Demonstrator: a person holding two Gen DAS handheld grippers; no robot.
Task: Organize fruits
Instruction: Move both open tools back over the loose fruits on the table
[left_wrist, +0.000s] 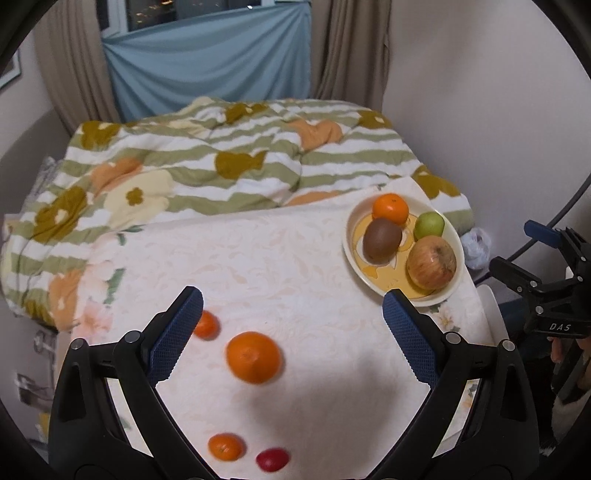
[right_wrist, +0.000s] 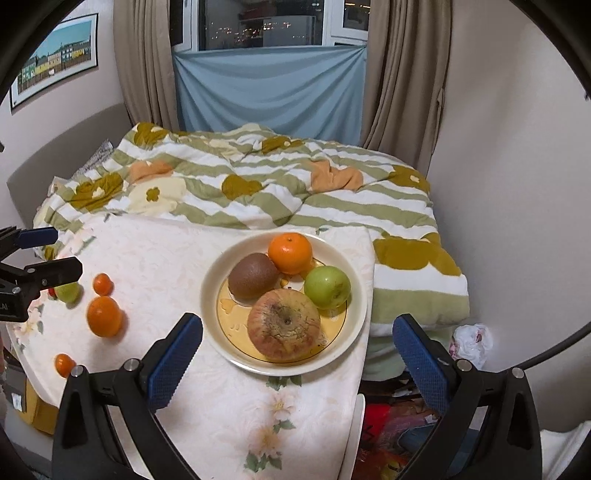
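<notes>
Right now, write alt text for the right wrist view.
A cream plate holds an apple, kiwi, orange and green fruit on a floral cloth, beyond the open right gripper.

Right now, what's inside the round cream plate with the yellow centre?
The cream plate holds four fruits: a brown kiwi, an orange mandarin, a green apple and a reddish apple. They cover most of its yellow centre pattern.

One cream round plate (right_wrist: 354, 317) holds four fruits: one orange mandarin (right_wrist: 290, 253), one brown kiwi (right_wrist: 252, 275), one green apple (right_wrist: 327, 287) and one reddish-yellow apple (right_wrist: 283, 325). At its nine o'clock, the worktop (right_wrist: 155, 266) carries three orange mandarins (right_wrist: 104, 316) and one green fruit (right_wrist: 68, 292); one red fruit (left_wrist: 272, 459) shows too.
</notes>
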